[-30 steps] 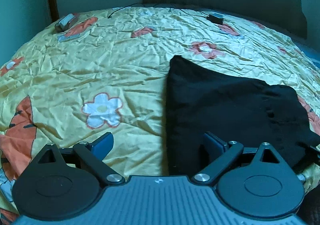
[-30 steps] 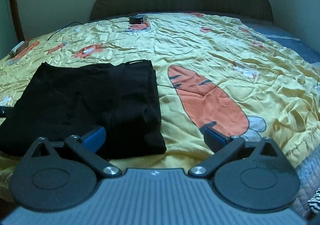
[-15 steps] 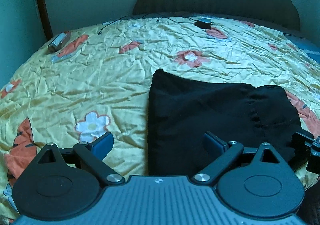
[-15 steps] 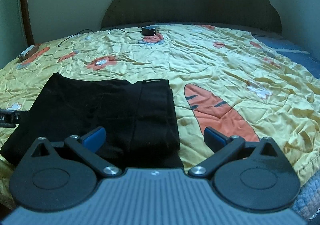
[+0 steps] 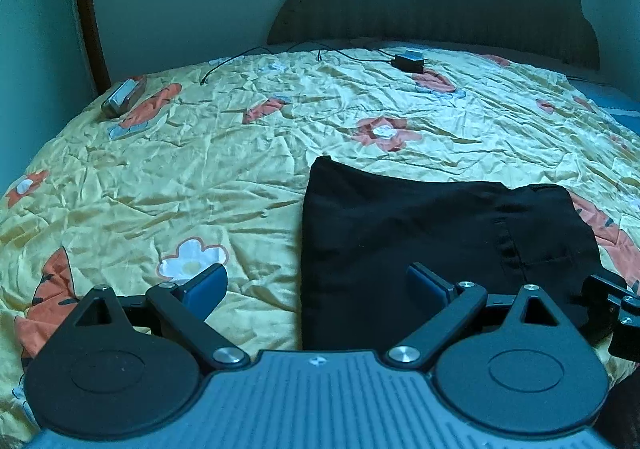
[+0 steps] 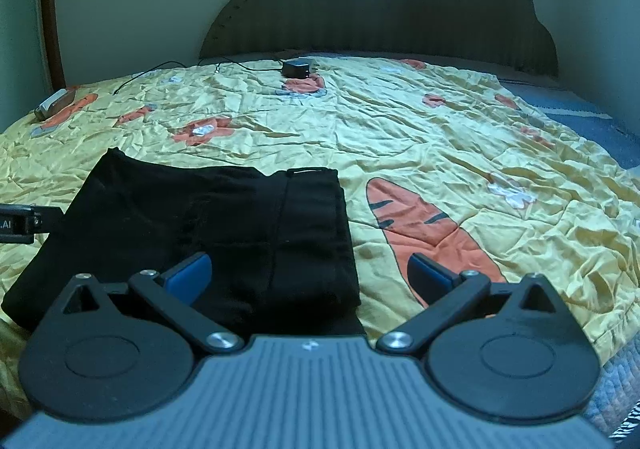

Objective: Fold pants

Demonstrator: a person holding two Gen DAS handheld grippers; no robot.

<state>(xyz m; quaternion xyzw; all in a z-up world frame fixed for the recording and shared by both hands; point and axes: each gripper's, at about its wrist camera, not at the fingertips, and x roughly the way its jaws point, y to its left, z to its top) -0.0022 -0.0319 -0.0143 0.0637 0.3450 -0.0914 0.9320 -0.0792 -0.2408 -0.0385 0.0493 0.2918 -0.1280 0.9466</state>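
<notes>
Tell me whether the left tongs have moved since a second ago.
Yes. The left tongs have pulled back and up from the bed: the headboard shows fuller, and the black pants and white flower print sit lower in the left wrist view.

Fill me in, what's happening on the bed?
A person holds a tool in each hand over black pants lying folded into a compact rectangle on the yellow bedspread. The left tool and right tool are both open and grip nothing. The fold looks done. A charger lies near the headboard.
</notes>
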